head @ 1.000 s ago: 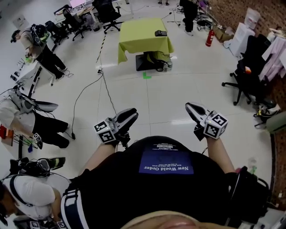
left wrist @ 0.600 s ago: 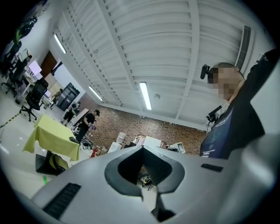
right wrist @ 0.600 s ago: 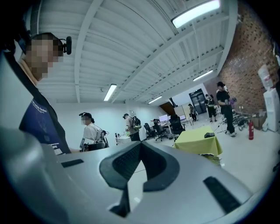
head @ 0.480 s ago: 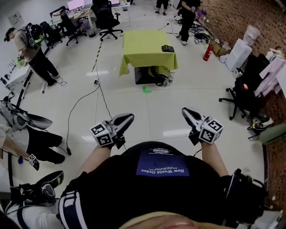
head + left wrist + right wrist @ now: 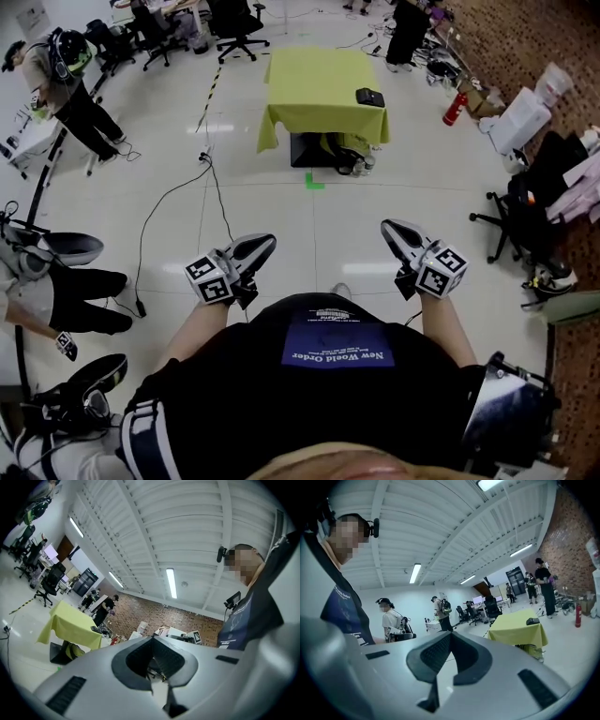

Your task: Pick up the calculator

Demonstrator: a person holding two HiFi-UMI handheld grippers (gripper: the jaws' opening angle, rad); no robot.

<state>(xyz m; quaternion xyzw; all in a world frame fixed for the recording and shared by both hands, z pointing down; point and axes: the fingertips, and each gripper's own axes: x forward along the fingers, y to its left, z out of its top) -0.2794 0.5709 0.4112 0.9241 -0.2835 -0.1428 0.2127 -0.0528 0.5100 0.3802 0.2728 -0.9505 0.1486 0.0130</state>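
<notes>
Ahead, the calculator [image 5: 369, 97] is seen near the table [image 5: 309, 89] edge, well apart from the left gripper [image 5: 264, 246] and right gripper [image 5: 394, 230]; all fingers are closed on nothing; if they are not opened, the calculator could be shoved off.

We make out the calculator [image 5: 369, 97] only as a small dark block at the right edge of the green-clothed table [image 5: 319, 80]; its keys and display are too small to tell. The cloth hides the table's legs, and we cannot identify the dark clutter [image 5: 337, 155] beneath it. Beyond the table, a person in black [image 5: 408, 28] is cut off by the head view's top edge. Left of the table and nearer us, a crouching person [image 5: 80, 291] is cut by the left edge.
</notes>
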